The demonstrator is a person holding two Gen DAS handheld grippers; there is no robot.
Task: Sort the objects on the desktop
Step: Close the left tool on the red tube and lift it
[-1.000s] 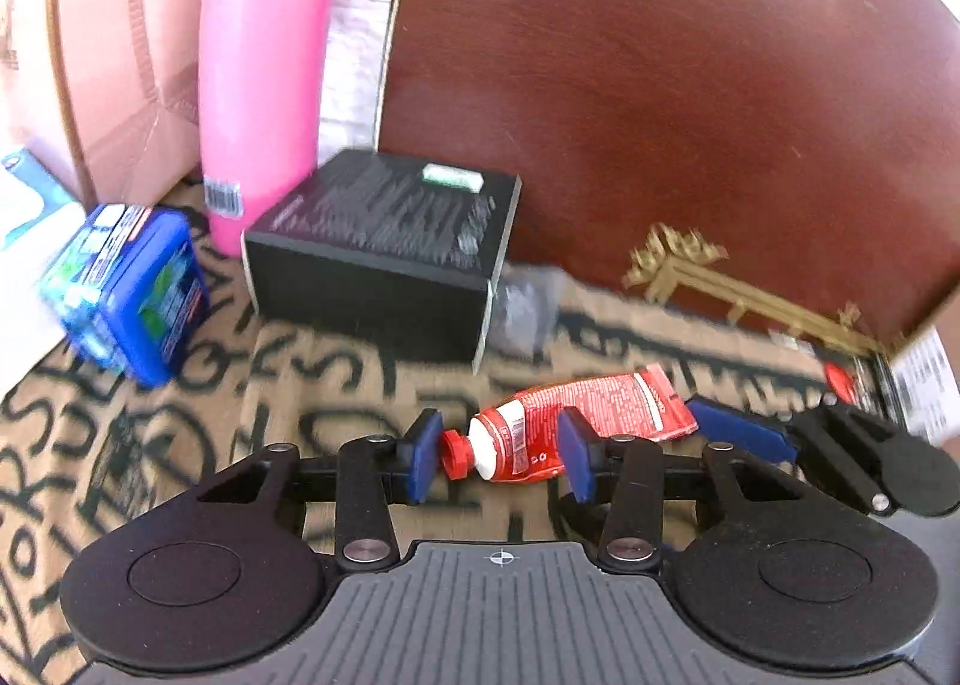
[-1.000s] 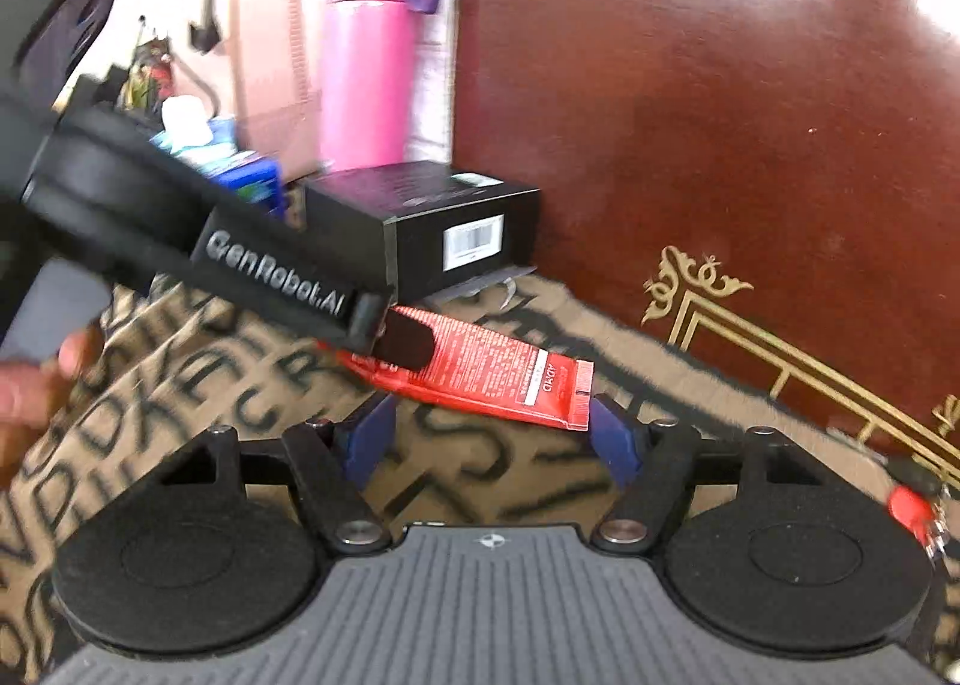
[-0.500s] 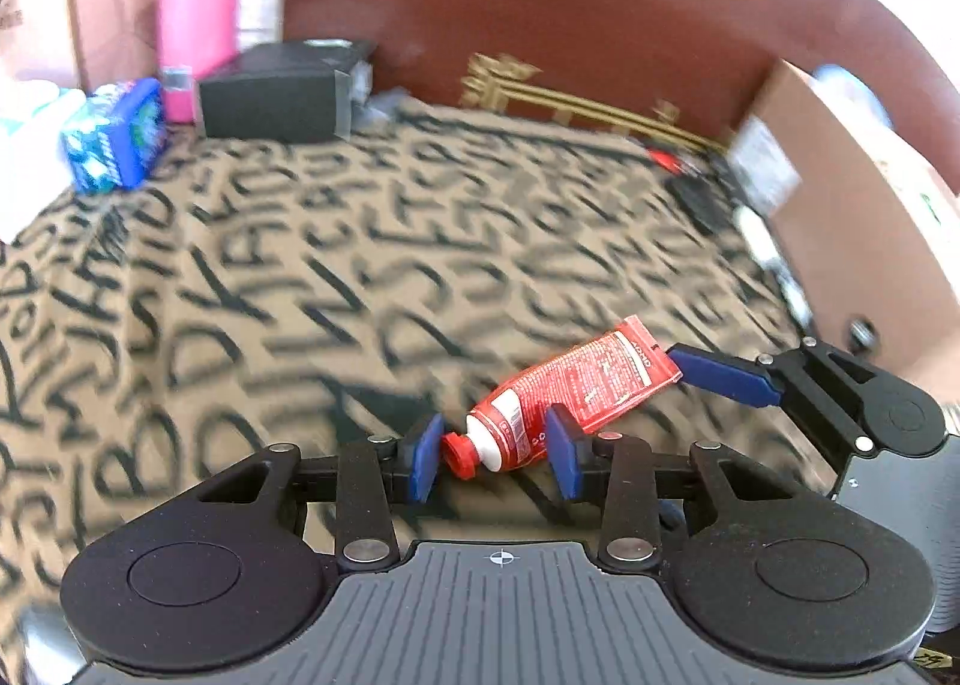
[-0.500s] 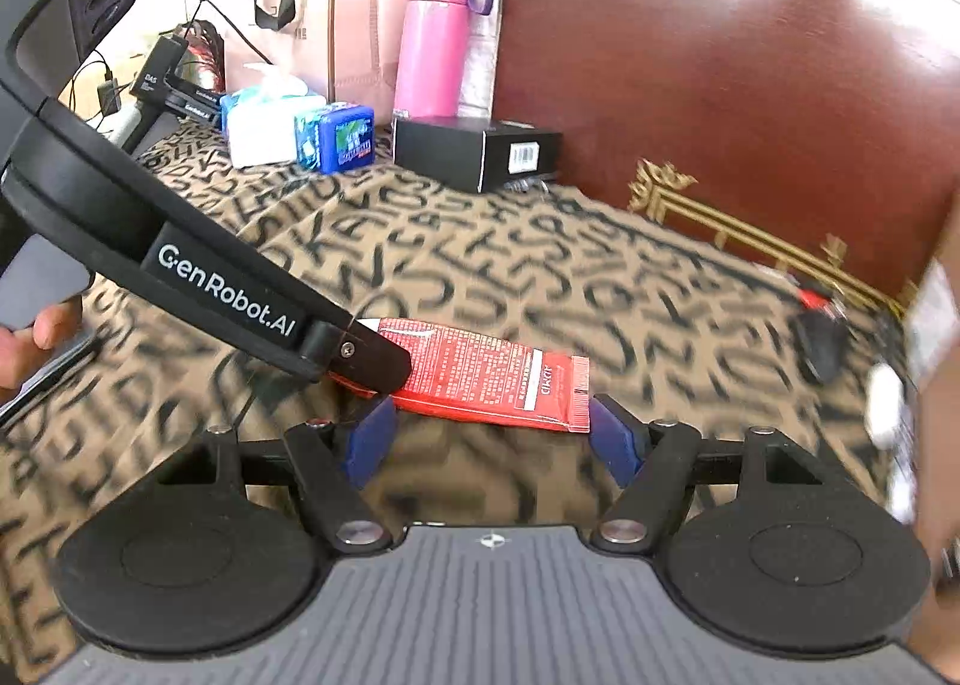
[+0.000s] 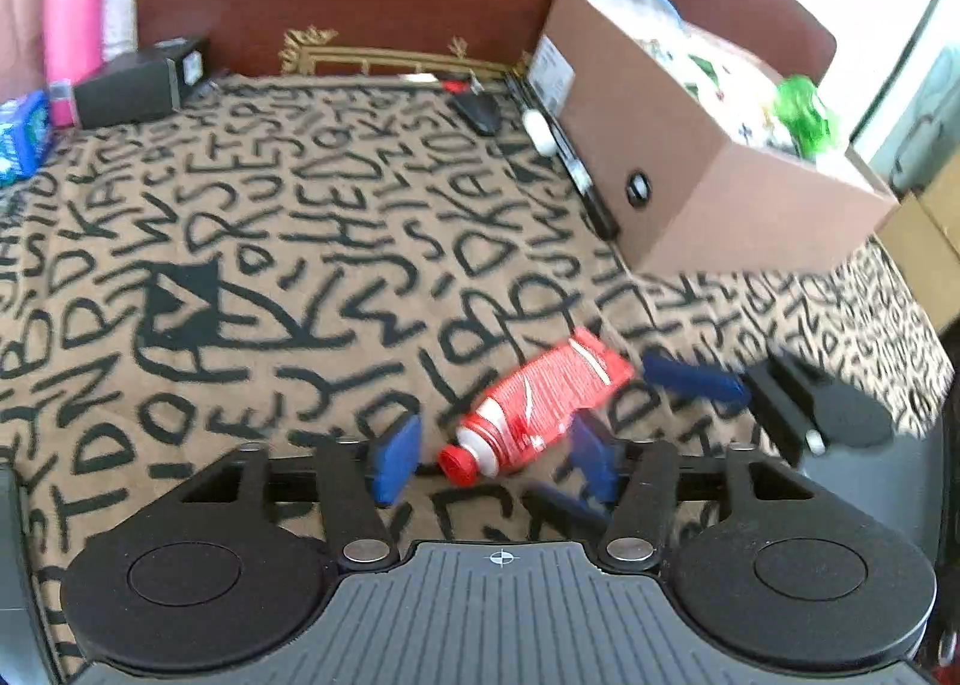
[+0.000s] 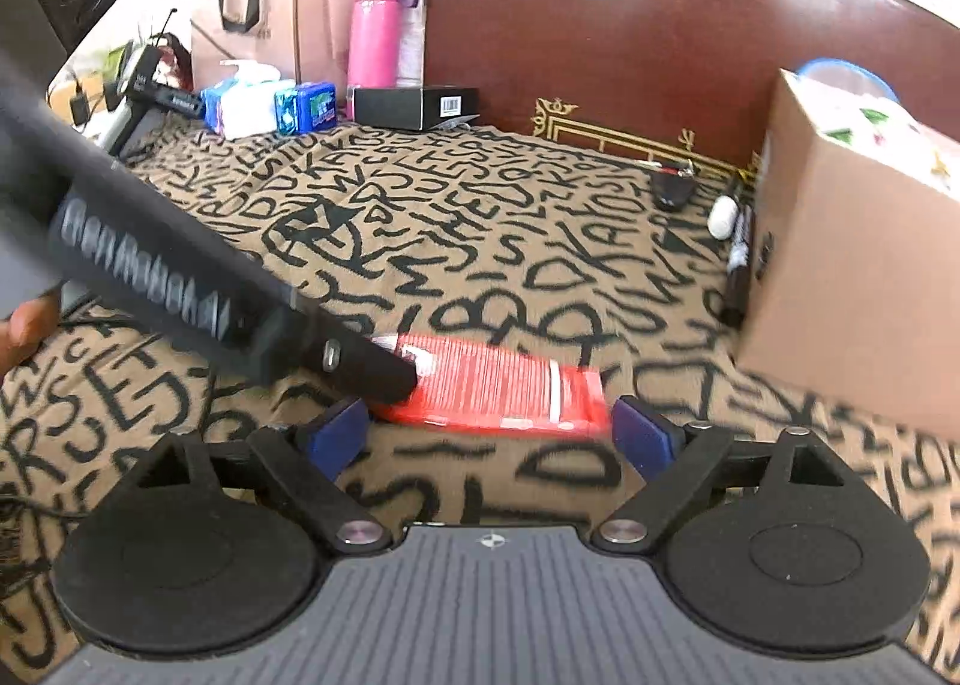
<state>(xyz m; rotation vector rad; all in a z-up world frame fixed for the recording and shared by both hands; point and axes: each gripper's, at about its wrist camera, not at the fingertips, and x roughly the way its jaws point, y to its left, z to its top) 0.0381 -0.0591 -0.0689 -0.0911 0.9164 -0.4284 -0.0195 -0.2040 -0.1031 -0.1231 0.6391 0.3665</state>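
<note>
A red tube (image 5: 543, 406) with a red cap is seen between the blue pads of the left claw (image 5: 489, 460). The pads are spread apart. The right pad (image 5: 591, 454) looks close to the tube's white shoulder, but the picture is blurred, so a touch cannot be told. The left pad (image 5: 396, 457) is kept apart from the cap.

The flat end of the tube (image 6: 510, 394) is seen just in front of the right claw (image 6: 489, 433), whose pads are spread wide and are not touching it. The tube is over the letter-print cloth (image 5: 270, 241) on the surface. Whether it is lying on the cloth cannot be told.

A brown cardboard box (image 5: 690, 157) is set to the right, well apart from the tube. A pink bottle (image 6: 375, 28), a black box (image 6: 414, 106) and a blue pack (image 6: 306, 106) are lined up at the far left edge.
</note>
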